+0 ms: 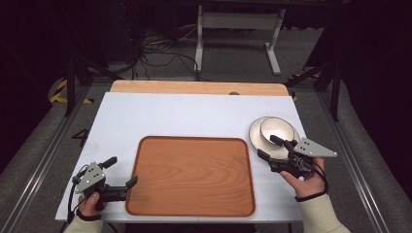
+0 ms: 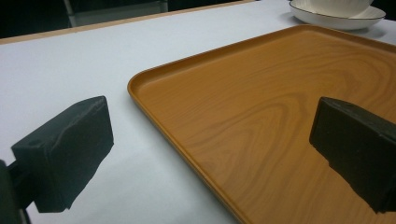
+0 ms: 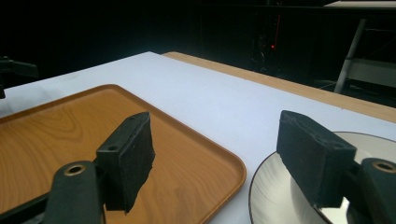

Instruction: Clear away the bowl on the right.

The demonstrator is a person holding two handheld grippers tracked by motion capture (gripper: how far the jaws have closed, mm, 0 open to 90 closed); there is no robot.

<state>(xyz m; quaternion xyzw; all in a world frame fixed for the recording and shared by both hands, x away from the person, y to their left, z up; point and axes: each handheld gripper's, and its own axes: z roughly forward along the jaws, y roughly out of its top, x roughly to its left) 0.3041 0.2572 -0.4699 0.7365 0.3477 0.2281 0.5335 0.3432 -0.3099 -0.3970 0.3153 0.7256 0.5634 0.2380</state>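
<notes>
- Right gripper [image 1: 271,147] spread at the right of the high view, one jaw over the white plate [image 1: 257,138], nothing pinched; bowl [image 1: 277,128] sitting on that plate, just right of the wooden tray [image 1: 194,175].
- Left gripper [image 1: 119,171] spread too, lower left, straddling the tray's left rim, holding nothing.
- Risk, as a judgement: closing on the plate's thin rim could tip or slide the bowl off; dragging could knock the tray.
- Left gripper view: tray's wood grain [image 2: 261,116] close up, plate [image 2: 336,19] far at upper right.
- Right gripper view: gap between tray corner [image 3: 233,170] and plate [image 3: 273,191].
</notes>
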